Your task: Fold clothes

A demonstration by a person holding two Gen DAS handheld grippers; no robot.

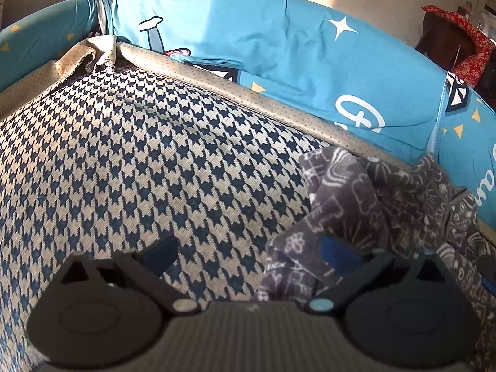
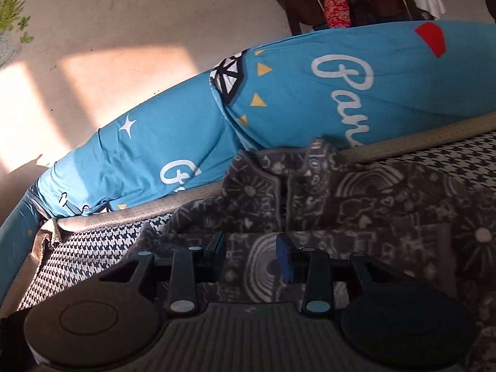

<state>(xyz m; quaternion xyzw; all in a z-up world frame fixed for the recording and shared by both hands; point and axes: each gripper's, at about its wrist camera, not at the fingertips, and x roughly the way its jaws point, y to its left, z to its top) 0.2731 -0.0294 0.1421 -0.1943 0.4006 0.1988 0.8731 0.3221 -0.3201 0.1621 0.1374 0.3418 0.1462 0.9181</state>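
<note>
A dark grey garment [image 2: 356,192] printed with white doodles lies rumpled on a houndstooth-patterned cushion [image 1: 139,155]. The left wrist view has it bunched at the right [image 1: 387,192], against the cushion's tan piped edge. My left gripper [image 1: 251,252] is wide open above the cushion. Its right finger [image 1: 341,252] hangs over the garment's near edge, and its left finger [image 1: 161,252] is over bare houndstooth. My right gripper [image 2: 251,249] hovers over the garment's middle with its jaws partly open. Only cloth lying flat below shows in the gap, and nothing is pinched.
A blue sheet [image 1: 279,46] with white stars and lettering wraps the bolster behind the cushion. Beyond it are a sunlit pale floor [image 2: 108,62] and a dark wooden chair with a red floral cloth [image 2: 334,3]. Tan piping [image 2: 418,136] marks the cushion's far edge.
</note>
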